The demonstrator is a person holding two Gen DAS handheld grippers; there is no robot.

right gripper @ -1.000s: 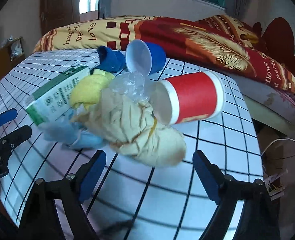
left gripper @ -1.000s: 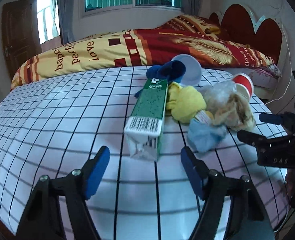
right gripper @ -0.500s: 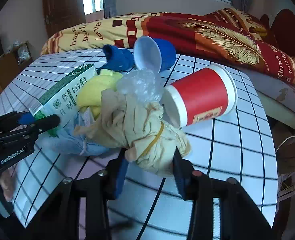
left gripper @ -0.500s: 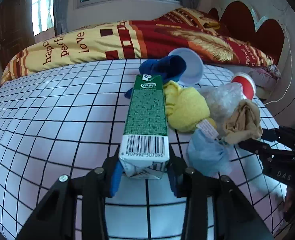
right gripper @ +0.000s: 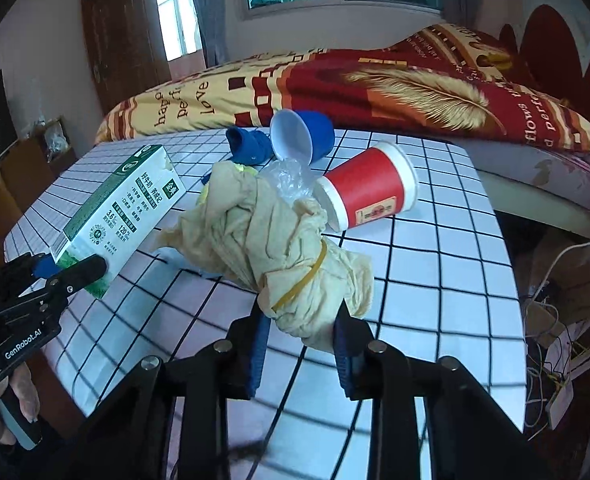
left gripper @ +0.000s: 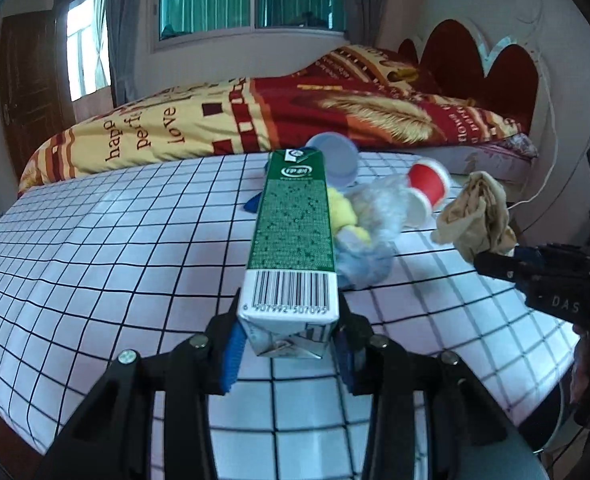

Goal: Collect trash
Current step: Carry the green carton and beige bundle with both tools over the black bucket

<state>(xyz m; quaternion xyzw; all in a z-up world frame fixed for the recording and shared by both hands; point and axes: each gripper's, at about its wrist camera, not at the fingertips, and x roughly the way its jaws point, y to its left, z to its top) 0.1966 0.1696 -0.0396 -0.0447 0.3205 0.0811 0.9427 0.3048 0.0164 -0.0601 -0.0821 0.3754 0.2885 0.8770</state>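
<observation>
Milk carton [left gripper: 292, 236]: green speckled top, white barcode end.
Cloth bundle [right gripper: 283, 248]: beige, yellow rubber band round it.
Paper cup [right gripper: 369, 196], beside the bundle: red, white rims.
Plastic cup [right gripper: 301, 138], beyond the bundle: blue outside, white inside.
Tablecloth [left gripper: 95, 248]: white, black grid.
Bedspread [right gripper: 395, 80]: red and yellow, golden feather print.
Gripper pads [right gripper: 257, 350]: blue.

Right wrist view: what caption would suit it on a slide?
Right gripper grips a tan cloth bundle; left gripper holds a green milk carton.
</observation>
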